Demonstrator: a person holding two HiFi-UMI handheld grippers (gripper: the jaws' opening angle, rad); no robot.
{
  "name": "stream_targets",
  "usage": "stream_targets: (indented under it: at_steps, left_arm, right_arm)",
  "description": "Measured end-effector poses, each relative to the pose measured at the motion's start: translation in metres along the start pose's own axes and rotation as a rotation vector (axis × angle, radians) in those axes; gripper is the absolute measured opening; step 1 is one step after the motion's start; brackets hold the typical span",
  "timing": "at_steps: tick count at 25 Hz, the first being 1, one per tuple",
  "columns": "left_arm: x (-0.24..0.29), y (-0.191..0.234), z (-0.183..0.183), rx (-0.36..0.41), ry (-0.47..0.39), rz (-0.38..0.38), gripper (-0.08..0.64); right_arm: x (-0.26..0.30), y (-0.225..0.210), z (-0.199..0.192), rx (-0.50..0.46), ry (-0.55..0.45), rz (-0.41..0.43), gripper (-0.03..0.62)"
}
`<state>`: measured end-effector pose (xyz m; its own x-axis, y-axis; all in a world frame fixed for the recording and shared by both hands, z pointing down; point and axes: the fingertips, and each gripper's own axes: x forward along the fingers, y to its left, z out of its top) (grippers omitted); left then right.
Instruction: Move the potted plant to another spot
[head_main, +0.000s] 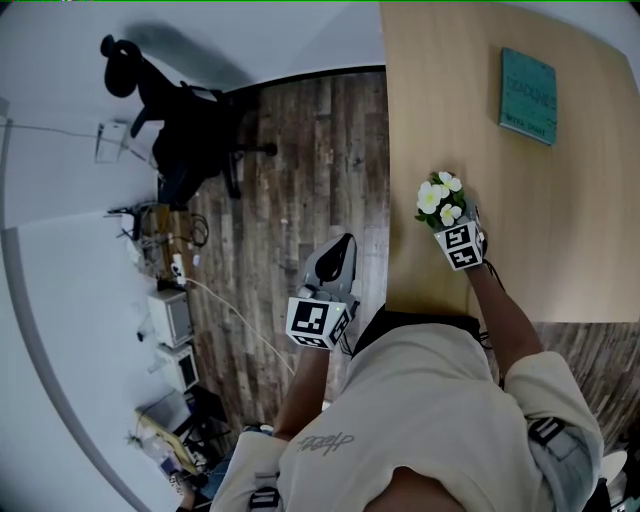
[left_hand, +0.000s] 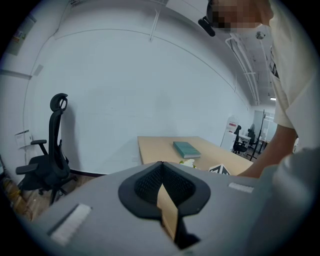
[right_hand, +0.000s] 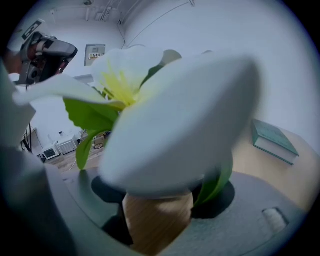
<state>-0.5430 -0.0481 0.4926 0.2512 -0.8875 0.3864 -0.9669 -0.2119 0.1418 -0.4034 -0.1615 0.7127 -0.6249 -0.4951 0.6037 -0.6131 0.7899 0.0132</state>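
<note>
Your right gripper has its jaws spread wide around the potted plant, low on the wood-coloured pot, and it looks clamped there, with the pot filling the gap between the jaws. The plant is on the left part of the bench, near the edge closest to you, and well apart from the teal book at the far side. The blooms hide the pot's base, so you probably cannot judge whether it stands on the bench or has been lifted clear.

Your left gripper hangs over the wooden floor beside the bench, jaws together with nothing between them. It plays no part for now.

Expect a small, light load. The pot looks stiff and smooth-sided, so it can slip or twist if the squeeze is weak. The white flowers and green leaves are soft and give no purchase, so take hold only on the pot wall, below the foliage. The plant is top-heavy for its size. Keep it upright as you carry it, and choose a bare stretch of bench away from the book and the edge. Set the base flat before you let the jaws part.
</note>
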Motion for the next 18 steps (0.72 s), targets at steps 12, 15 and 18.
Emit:
stream_targets:
  at_steps: [12, 15, 18]
  left_arm:
    - [-0.013, -0.003, 0.003, 0.007, -0.025, -0.009, 0.017]
    - [-0.017, -0.005, 0.001, 0.008, -0.033, -0.011, 0.017]
    - [-0.019, -0.008, 0.001, 0.014, -0.045, -0.018, 0.017]
  right_arm:
    - [-0.011, -0.003, -0.016, -0.01, 0.073, -0.027, 0.374]
    - [-0.018, -0.003, -0.02, -0.011, 0.076, -0.035, 0.374]
    - [-0.028, -0.001, -0.025, -0.005, 0.072, -0.035, 0.373]
